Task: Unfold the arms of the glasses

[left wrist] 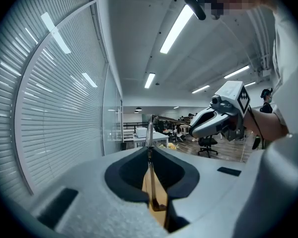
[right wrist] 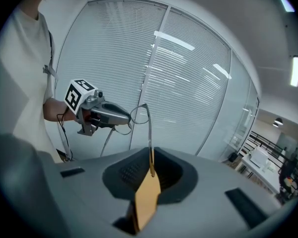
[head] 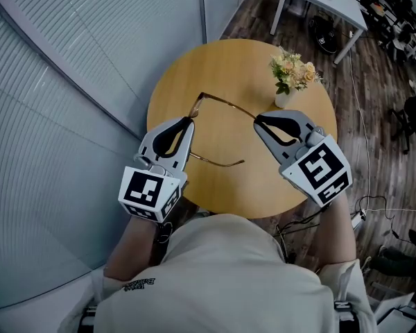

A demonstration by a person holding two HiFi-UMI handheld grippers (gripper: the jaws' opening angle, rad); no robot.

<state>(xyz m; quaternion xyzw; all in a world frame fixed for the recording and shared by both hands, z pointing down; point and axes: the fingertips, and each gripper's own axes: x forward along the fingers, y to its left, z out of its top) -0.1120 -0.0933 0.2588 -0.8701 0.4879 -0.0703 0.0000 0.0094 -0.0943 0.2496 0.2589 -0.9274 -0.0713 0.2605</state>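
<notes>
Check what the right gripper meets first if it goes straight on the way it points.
The right gripper, shut on the glasses, aims past them at the blinds; the left gripper sits left of that line. Blinds likely first, though depth is unclear.

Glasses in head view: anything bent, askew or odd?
Nothing stands out. The glasses are held over the table, pinched between the left gripper and the right gripper. The thin frame looks unbent as far as it shows. The vase of flowers stands upright and nothing is spilled.
</notes>
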